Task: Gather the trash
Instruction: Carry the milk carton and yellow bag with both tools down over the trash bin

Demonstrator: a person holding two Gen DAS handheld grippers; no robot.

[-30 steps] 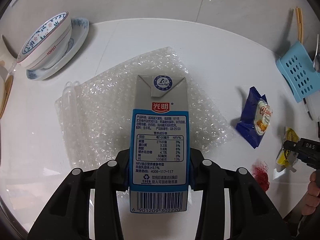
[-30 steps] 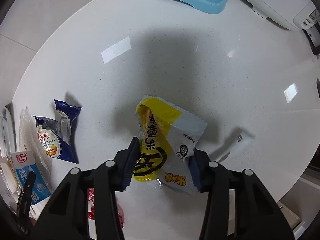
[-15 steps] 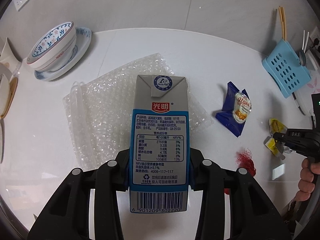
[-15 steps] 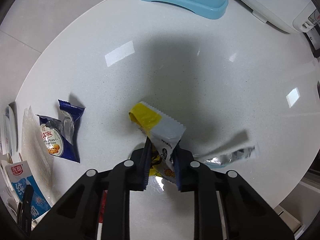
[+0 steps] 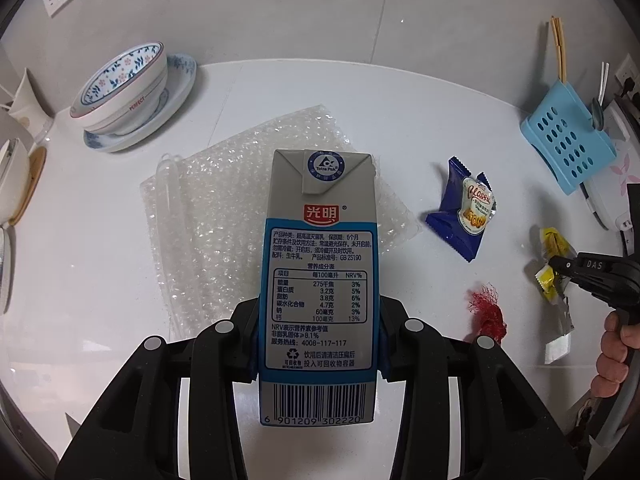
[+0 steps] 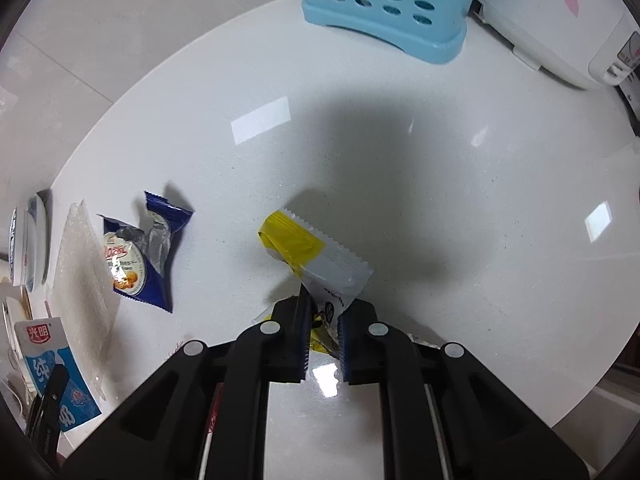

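Note:
My left gripper (image 5: 318, 340) is shut on a grey and blue milk carton (image 5: 318, 264) and holds it above the round white table (image 5: 420, 112). The carton also shows in the right wrist view (image 6: 52, 364). My right gripper (image 6: 323, 320) is shut on a yellow and white snack wrapper (image 6: 320, 256), lifted a little off the table. From the left wrist view the right gripper (image 5: 560, 266) is at the far right with the wrapper (image 5: 552, 244) in it. A blue biscuit wrapper (image 5: 466, 216) (image 6: 140, 256), a sheet of bubble wrap (image 5: 224, 208) and a red net scrap (image 5: 486, 310) lie on the table.
A blue-patterned bowl on a plate (image 5: 128, 92) stands at the back left. A light blue perforated holder (image 5: 568, 140) (image 6: 384, 4) with chopsticks stands at the back right, next to a white appliance (image 6: 560, 20). A silver foil strip (image 5: 560, 340) lies by the right gripper.
My right gripper has closed on the yellow wrapper and raised it. My left gripper has lifted and pulled back with the carton, so more of the table shows.

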